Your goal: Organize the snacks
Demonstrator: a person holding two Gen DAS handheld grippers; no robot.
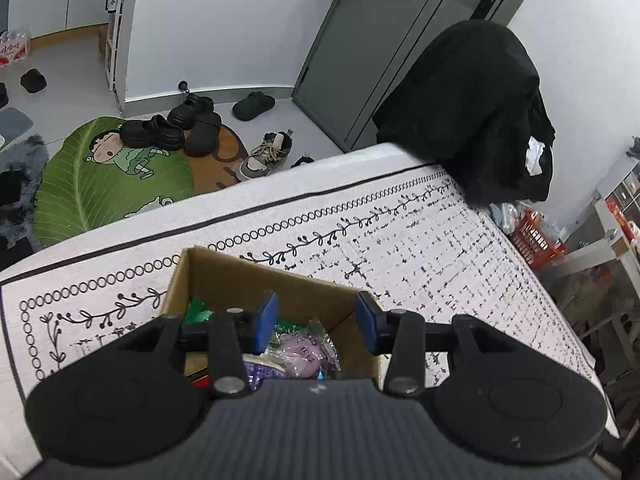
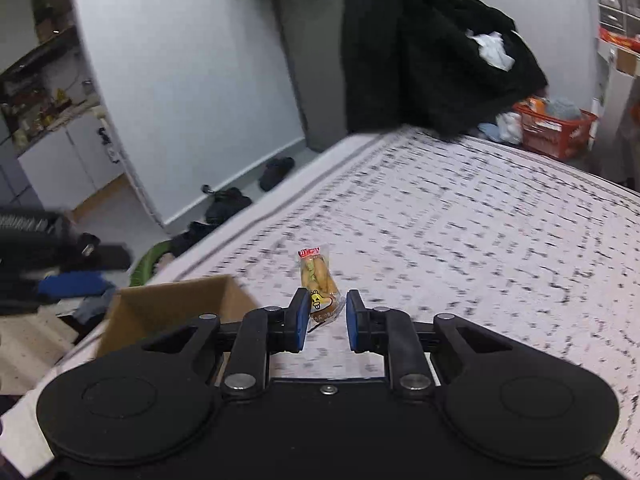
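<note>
A brown cardboard box (image 1: 224, 276) stands on the patterned white tablecloth (image 1: 420, 240). It holds several wrapped snacks, among them a purple packet (image 1: 304, 356) and a green one (image 1: 198, 312). My left gripper (image 1: 317, 322) is open and empty above the box. In the right wrist view the box (image 2: 168, 304) is at the left. A yellow snack packet (image 2: 318, 276) with a red top stands up between the tips of my right gripper (image 2: 328, 318). The jaws are open a little wider than the packet; I cannot tell if the left pad touches it.
A chair draped with a black coat (image 1: 472, 108) stands at the table's far edge. Shoes (image 1: 192, 124) and a green leaf mat (image 1: 104, 180) lie on the floor beyond the table. A red basket (image 2: 556, 128) sits to the right.
</note>
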